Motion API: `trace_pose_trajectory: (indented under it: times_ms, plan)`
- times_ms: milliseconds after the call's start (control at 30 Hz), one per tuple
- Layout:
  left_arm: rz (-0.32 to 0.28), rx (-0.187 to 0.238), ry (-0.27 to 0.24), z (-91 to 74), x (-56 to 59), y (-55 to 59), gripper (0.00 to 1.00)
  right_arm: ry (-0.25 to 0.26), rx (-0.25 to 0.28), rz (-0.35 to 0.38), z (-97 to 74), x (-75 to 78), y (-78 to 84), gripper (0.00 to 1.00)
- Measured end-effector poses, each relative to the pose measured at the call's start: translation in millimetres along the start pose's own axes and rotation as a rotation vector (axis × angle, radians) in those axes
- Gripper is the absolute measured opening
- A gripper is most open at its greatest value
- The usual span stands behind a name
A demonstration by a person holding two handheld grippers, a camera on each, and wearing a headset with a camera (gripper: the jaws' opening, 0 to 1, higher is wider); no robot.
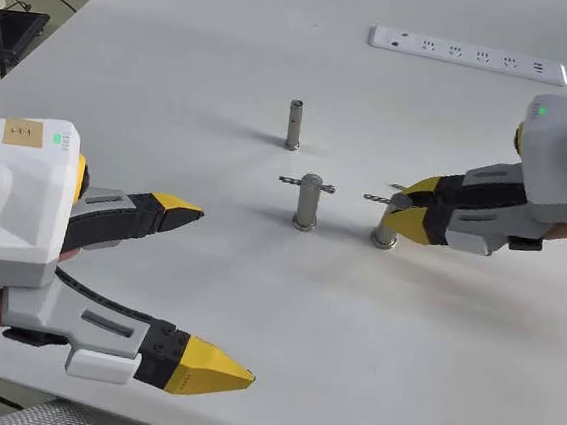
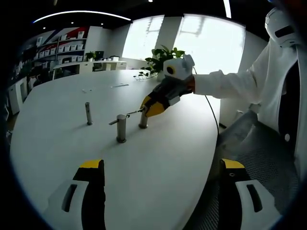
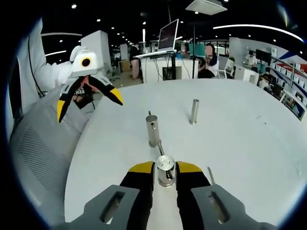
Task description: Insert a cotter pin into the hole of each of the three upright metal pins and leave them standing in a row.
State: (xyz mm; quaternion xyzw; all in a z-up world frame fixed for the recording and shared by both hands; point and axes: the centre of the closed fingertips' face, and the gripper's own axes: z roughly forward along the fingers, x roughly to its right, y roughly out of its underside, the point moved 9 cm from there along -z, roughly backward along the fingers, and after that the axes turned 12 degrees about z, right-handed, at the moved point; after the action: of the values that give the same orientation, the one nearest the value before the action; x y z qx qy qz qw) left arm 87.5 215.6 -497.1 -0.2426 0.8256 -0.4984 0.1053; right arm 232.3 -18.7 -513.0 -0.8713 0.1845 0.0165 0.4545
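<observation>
The right hand-held gripper (image 1: 396, 208) reaches in from the right edge of the head view. Its jaws are drawn in on either side of the top of the nearest metal pin (image 1: 383, 238). In the right gripper view the two yellow tips sit snug against the pin's round head, so it looks clamped on that pin, probably to hold it upright and stop it turning while the hole is being used. A cotter pin (image 1: 375, 197) pokes out level from the tips toward the left of the frame. It runs along the gripper's own line, which fits it passing through the hole. How far it has gone through I cannot tell, because the tips cover the joint.

The left hand-held gripper (image 1: 218, 292) hangs at the lower left of the head view with its jaws spread wide, holding nothing. It is well apart from the pins, likely kept back so the right side has room and a clear view.

The three pins stand on the white desk (image 1: 401, 344) in a loose row that runs from the centre right up toward the middle of the frame. The middle metal pin (image 1: 307, 205) already has its own cotter pin (image 1: 306, 184) crossing its top, with both ends showing. The far metal pin (image 1: 294, 125) stands bare, so by my reckoning one pin is done, one is in hand and one remains. A power strip (image 1: 467, 54) lies at the upper right, far from the work.

The risk is tipping: the pins are narrow with small feet, so a sideways push could knock the row over.
</observation>
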Motion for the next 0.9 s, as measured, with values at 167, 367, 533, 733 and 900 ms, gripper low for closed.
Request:
trace_pose_trajectory:
  times_ms: [167,367,533,733,900]
  plan:
    - [0.001,0.005,0.005,0.9,0.8,-1.4,0.99,0.008,0.04,0.021,-5.7,-3.9,-6.7,0.23]
    - [0.008,0.027,-0.004,-0.1,-2.2,-7.1,0.99,-0.008,0.092,0.079,-26.8,-22.8,-6.7,0.35]
    - [0.003,0.052,-0.017,-0.1,-5.0,-10.2,0.99,0.004,0.112,0.132,-43.0,-36.9,3.9,0.51]
    - [-0.018,0.052,-0.026,-0.1,-5.8,-7.0,0.99,0.035,0.142,0.194,-60.0,-49.7,14.5,0.62]
    - [-0.033,0.076,-0.032,-2.0,-4.0,-8.5,0.99,0.056,0.165,0.25,-69.3,-60.7,20.8,0.75]
